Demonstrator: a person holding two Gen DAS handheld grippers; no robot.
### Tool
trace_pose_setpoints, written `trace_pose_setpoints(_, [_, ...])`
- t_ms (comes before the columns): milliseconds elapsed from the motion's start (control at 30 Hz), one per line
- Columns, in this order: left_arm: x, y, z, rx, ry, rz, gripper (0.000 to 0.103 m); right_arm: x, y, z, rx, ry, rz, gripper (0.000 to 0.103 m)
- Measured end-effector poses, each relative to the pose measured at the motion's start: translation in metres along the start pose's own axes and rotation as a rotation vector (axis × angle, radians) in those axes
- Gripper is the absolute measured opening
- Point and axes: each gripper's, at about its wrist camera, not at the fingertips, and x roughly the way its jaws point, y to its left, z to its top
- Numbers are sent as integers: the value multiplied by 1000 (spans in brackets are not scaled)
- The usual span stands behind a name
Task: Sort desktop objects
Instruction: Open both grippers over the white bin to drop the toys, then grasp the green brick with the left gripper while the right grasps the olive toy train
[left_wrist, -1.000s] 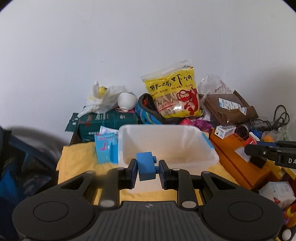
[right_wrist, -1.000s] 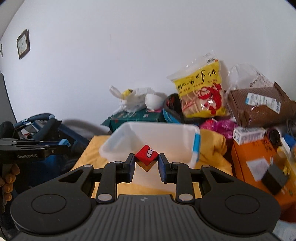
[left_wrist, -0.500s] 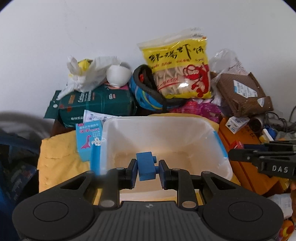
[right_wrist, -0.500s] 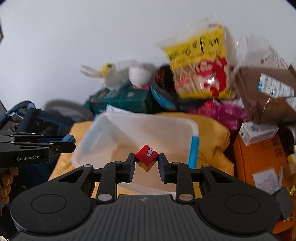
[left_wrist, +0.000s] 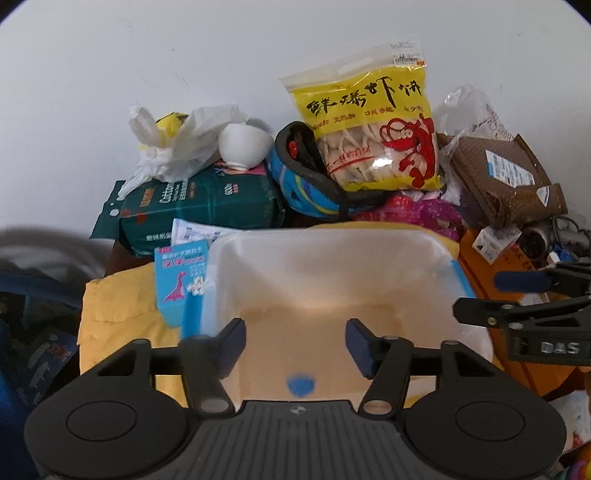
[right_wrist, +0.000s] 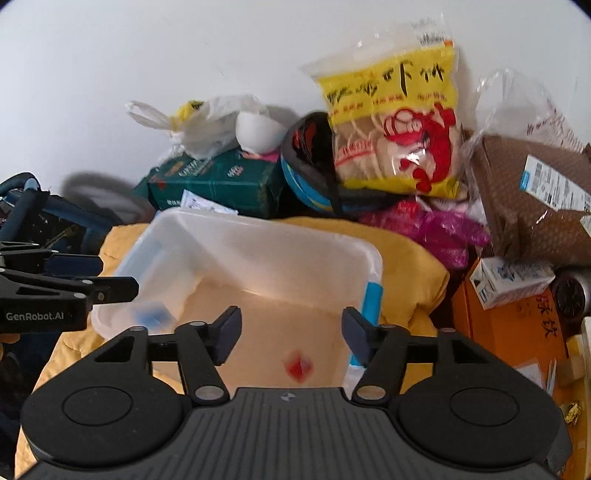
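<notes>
We read "GenRobot.AI" on the left gripper (right_wrist: 114, 288) as seen from the right wrist, and "DAS" on the right gripper (left_wrist: 476, 306) as seen from the left wrist. A yellow snack bag (left_wrist: 373, 125) printed with a red shrimp and Chinese characters leans on the wall; a dark green pack (left_wrist: 199, 206) carries partly legible white lettering; a small blue box (left_wrist: 179, 280) shows a pink dinosaur. One translucent plastic bin (left_wrist: 332, 254) rests on a yellow cloth (left_wrist: 114, 314). In it we count two pieces, both blurred: a blue block (left_wrist: 300, 384) below the left gripper and a red block (right_wrist: 297, 365) below the right. Both grippers' jaws have just been opening and stand wide over the bin, nothing between them.
</notes>
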Motion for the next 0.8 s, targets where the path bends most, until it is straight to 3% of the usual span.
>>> trace_pose_setpoints(100, [-3, 11, -20, -24, 8, 13, 64, -9, 9, -17, -30, -32, 7, 74])
trace_pose_setpoints(200, [-21, 20, -55, -12, -43, -1, 64, -26, 23, -45, -41, -78, 48, 74])
trace_pose_setpoints(300, [-42, 26, -109, 5, -83, -18, 64, -40, 45, -93, -78, -81, 123, 75])
trace_pose_setpoints(533, [-69, 19, -228, 31, -81, -19, 64, -61, 77, -225, -142, -2, 128, 75])
trace_pose_setpoints(667, [-78, 2, -275, 12, -50, -40, 64, -69, 81, -260, -105, 42, 134, 74])
trace_pose_setpoints(800, [-93, -15, -306, 36, -53, -67, 64, -81, 89, -280, -114, 9, 125, 73])
